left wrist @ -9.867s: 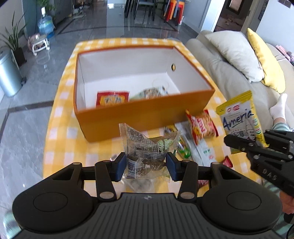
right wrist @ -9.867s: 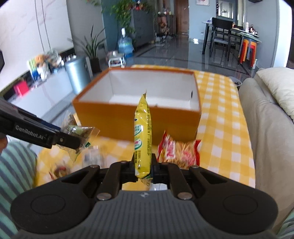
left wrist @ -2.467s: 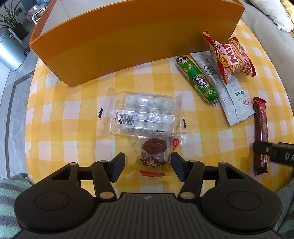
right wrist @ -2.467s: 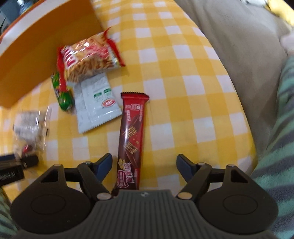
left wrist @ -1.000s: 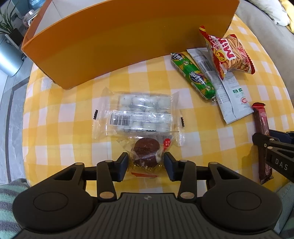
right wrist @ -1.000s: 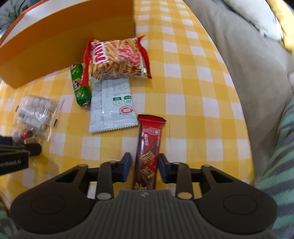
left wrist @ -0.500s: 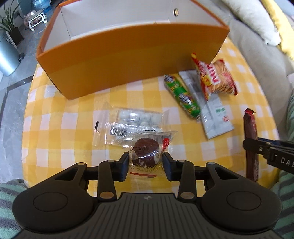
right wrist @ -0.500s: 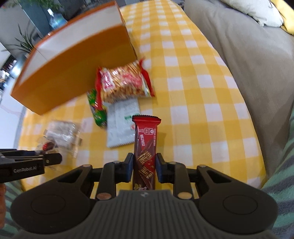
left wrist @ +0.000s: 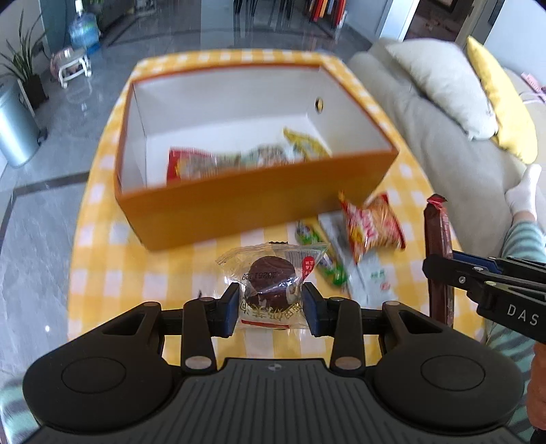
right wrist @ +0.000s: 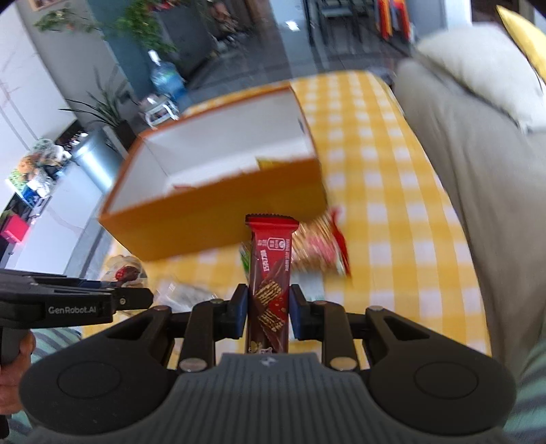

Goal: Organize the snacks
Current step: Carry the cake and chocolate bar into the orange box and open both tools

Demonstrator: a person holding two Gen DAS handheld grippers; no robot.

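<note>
My left gripper [left wrist: 269,304] is shut on a clear packet with a round chocolate cake [left wrist: 271,273], held above the yellow checked table [left wrist: 109,273]. My right gripper [right wrist: 266,312] is shut on a dark red wafer bar [right wrist: 271,269] that stands upright; the same wafer bar [left wrist: 436,239] shows at the right of the left wrist view. Beyond both stands the open orange box [left wrist: 239,208] with several snack packets [left wrist: 239,158] inside. On the cloth by the box lie a red noodle-snack bag [left wrist: 372,225], a green sausage stick [left wrist: 319,254] and a white sachet [left wrist: 372,276].
A grey sofa [left wrist: 443,143] with a white pillow [left wrist: 443,85] and a yellow cushion [left wrist: 501,99] borders the table's right side. A person's striped sleeve and socked foot [left wrist: 522,194] are at the right. A metal bin [left wrist: 15,126] and a water bottle [left wrist: 83,32] stand on the floor to the left.
Both grippers closed on their snacks and lifted them off the table. The views tilted up, so the box's inside now shows. The clear packet of white sweets dropped out of the left wrist view.
</note>
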